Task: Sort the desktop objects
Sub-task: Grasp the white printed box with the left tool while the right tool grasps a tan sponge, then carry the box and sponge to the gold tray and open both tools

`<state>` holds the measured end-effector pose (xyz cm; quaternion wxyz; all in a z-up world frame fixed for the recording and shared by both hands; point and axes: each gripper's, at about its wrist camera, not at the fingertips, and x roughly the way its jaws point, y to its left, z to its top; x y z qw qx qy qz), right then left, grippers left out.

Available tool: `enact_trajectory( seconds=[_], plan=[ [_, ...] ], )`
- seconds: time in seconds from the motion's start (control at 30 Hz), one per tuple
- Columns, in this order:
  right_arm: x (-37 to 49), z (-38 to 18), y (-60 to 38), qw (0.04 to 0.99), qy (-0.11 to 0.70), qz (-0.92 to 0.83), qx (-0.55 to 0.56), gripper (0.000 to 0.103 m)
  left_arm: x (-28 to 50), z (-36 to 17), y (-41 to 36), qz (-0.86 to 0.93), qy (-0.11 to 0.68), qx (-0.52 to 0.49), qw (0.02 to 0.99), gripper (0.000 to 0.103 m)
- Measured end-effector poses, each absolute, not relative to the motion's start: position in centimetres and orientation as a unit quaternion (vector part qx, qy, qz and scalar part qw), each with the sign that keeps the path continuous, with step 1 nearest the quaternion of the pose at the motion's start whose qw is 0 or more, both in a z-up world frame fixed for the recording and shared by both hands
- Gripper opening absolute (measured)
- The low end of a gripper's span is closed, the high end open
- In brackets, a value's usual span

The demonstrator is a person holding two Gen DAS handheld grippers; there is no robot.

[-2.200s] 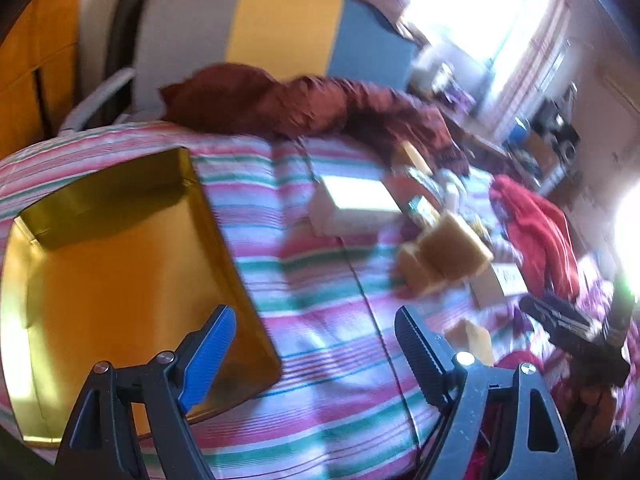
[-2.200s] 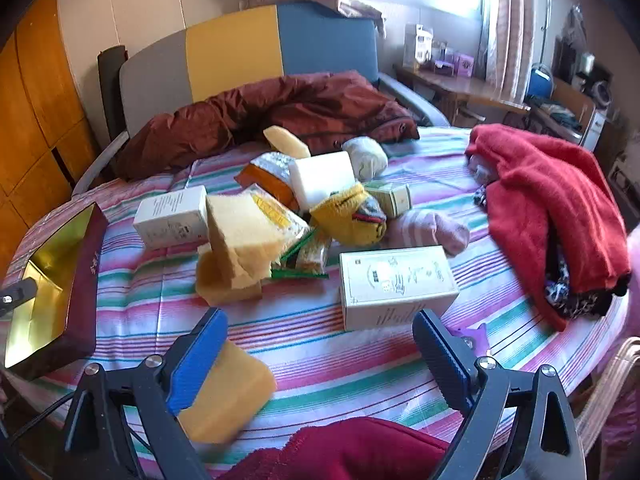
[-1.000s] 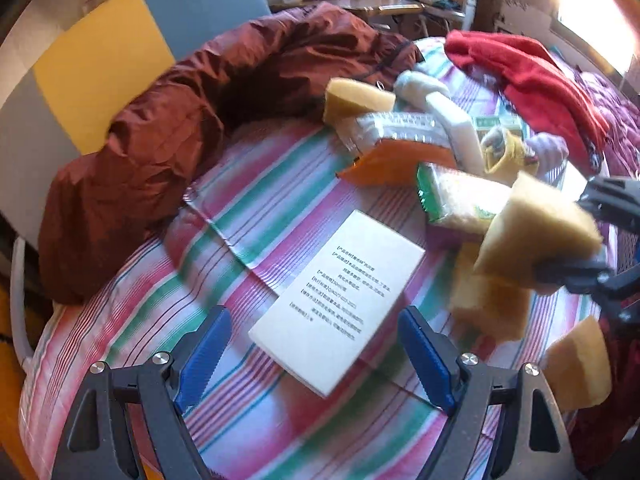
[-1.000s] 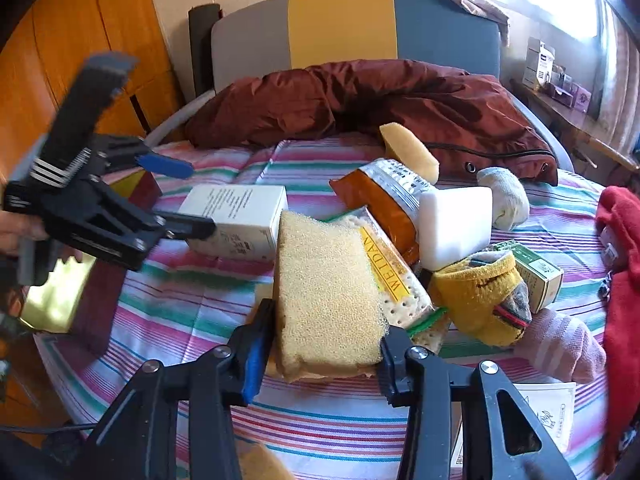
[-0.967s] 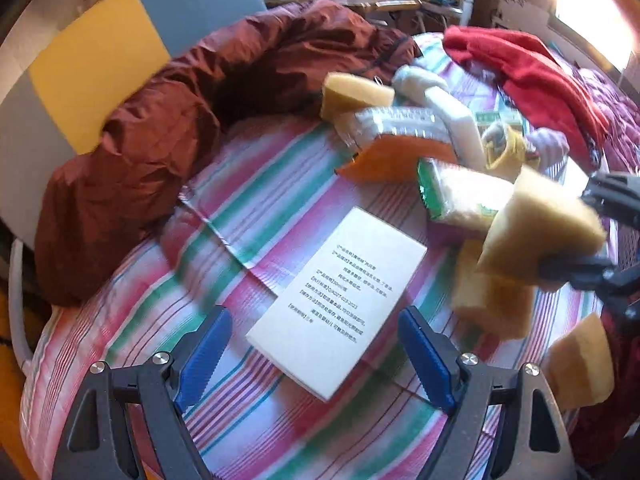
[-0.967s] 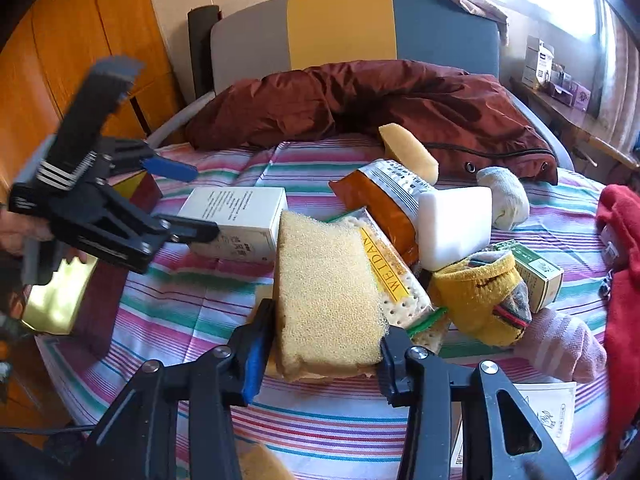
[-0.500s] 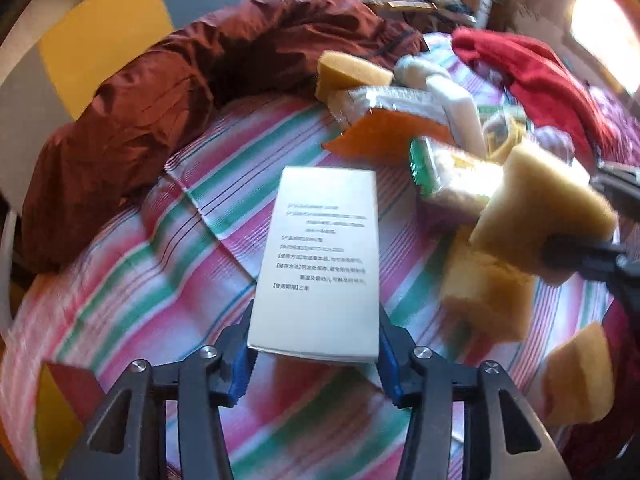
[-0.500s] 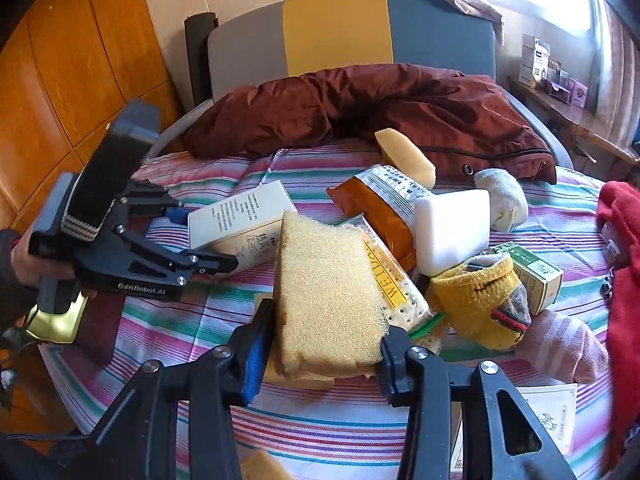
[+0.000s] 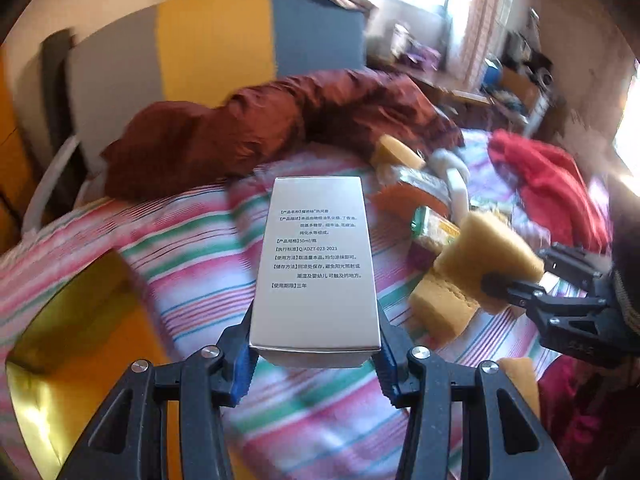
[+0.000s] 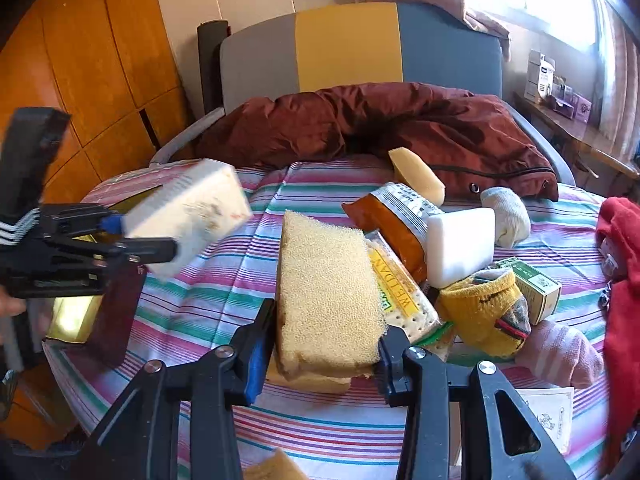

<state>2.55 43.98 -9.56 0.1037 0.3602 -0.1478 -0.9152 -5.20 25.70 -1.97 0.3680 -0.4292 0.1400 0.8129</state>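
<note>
My left gripper (image 9: 314,364) is shut on a white box (image 9: 316,264) with printed text and holds it in the air above the striped cloth. In the right wrist view that box (image 10: 192,216) hangs at the left, tilted, over the edge of the gold tray (image 10: 76,316). My right gripper (image 10: 324,360) is shut on a yellow sponge (image 10: 326,292), held upright above another sponge (image 10: 312,380). The left wrist view shows this sponge (image 9: 488,256) at the right, and the gold tray (image 9: 80,360) at the lower left.
A pile lies on the striped cloth (image 10: 208,292): a cracker packet (image 10: 396,292), an orange packet (image 10: 392,220), a white foam block (image 10: 460,244), a yellow sock (image 10: 484,312), a green box (image 10: 536,284) and a pink sock (image 10: 560,352). A maroon jacket (image 10: 380,124) lies behind, and a red garment (image 10: 620,280) to the right.
My left gripper has closed on the white box, lifted it off the cloth and swung it left toward the gold tray. The right gripper with its sponge has stayed in place.
</note>
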Motion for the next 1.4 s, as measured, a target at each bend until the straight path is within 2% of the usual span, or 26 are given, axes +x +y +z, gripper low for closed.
enact_trajectory(
  seconds=[0.4, 0.7, 0.77, 0.83, 0.9, 1.23, 1.4],
  plan=[
    [2.7, -4.2, 34.6, 0.210, -0.132, -0.899, 0.362, 0.043, -6.7, -2.4, 9.5, 0.862, 0.060, -0.457, 0.213, 0.050],
    [-1.7, -1.3, 21.9, 0.298, -0.083, -0.867, 0.390, 0.043, -12.5, -5.5, 0.5, 0.875, 0.057, -0.471, 0.096, 0.051],
    [-3.5, -0.8, 19.5, 0.301, -0.091, -0.865, 0.391, 0.043, -13.1, -5.7, -0.7, 0.877, 0.047, -0.470, 0.084, 0.055],
    [-5.2, -0.2, 17.6, 0.298, -0.108, -0.866, 0.387, 0.048, -13.4, -5.7, -1.9, 0.879, 0.037, -0.471, 0.066, 0.060],
    [-6.1, 0.0, 16.6, 0.307, -0.131, -0.861, 0.384, 0.067, -12.8, -5.5, -2.9, 0.883, 0.021, -0.465, 0.067, 0.067],
    [-3.0, -2.0, 16.9, 0.297, -0.114, -0.856, 0.406, 0.069, -7.6, -4.2, -3.4, 0.892, -0.028, -0.440, 0.103, 0.067],
    [-0.3, -3.2, 19.7, 0.274, -0.117, -0.865, 0.403, 0.078, -5.4, -4.0, -1.6, 0.886, -0.043, -0.439, 0.145, 0.065]
  ],
)
